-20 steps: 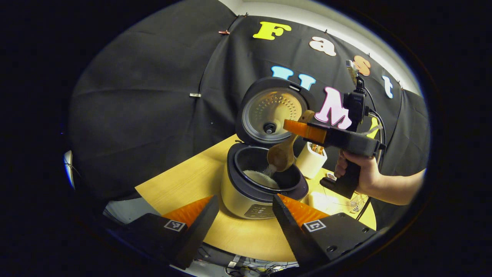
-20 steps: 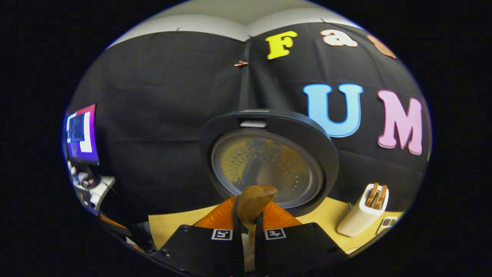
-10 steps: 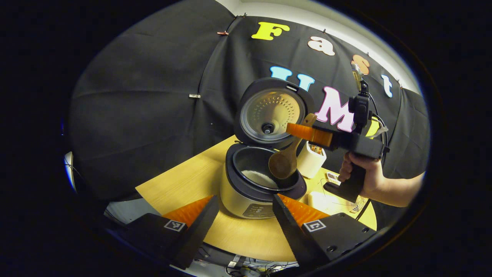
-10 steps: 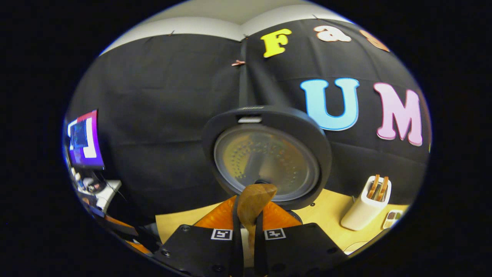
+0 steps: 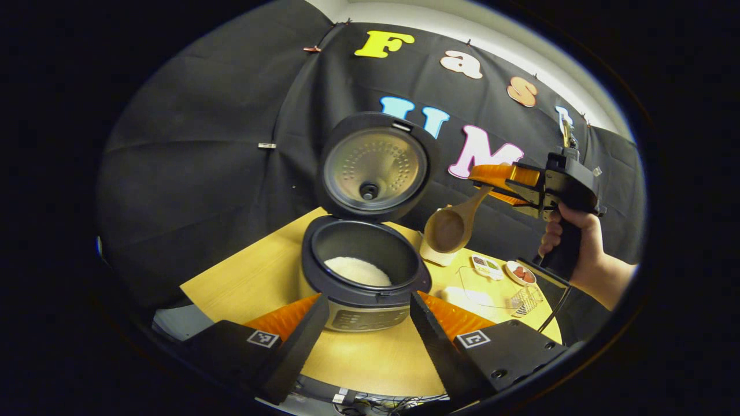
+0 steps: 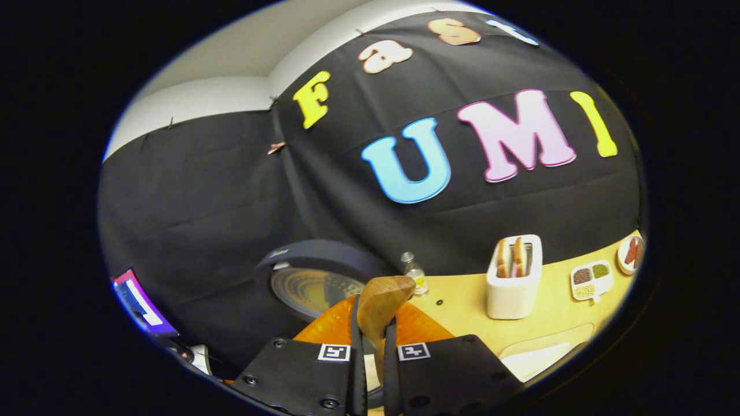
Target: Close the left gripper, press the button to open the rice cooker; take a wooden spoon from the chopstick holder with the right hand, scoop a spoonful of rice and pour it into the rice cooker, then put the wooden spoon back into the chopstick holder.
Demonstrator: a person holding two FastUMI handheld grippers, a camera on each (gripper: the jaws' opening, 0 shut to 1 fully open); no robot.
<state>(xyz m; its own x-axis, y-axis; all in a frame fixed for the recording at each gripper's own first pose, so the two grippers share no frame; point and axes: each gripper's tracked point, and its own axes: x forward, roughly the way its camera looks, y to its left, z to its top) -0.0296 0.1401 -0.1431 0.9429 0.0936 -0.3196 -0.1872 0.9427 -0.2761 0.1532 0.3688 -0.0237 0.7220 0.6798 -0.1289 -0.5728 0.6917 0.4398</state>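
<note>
Fingers of the left gripper stand spread wide at the bottom of the left gripper view, empty, with the front of the pale rounded rice cooker between them. The cooker sits on the yellow wood-grain table; its dark round lid is swung fully up, showing a dull metal inner plate dotted with small holes and a dark knob at its middle. Inside the dark smooth inner pot lies a low heap of white rice. The control panel on the cooker's front is too small to make out.

Just right of the pot and above the table, the right gripper, held by a hand, is clamped on the handle of the brown wooden spoon. The spoon hangs bowl down, its smooth hollow facing the camera and looking empty. The bowl partly hides the white chopstick holder behind it. Farther right on the table lie small dishes of coloured bits, too small to identify.

In the right gripper view the two fingers press together on the spoon's handle end, which rises between them; the bowl is hidden below. Beyond, the cooker lid's edge shows lower left, a small clear bottle stands on the table, and the chopstick holder stands upright to the right with wooden utensils poking from its slots.
</note>
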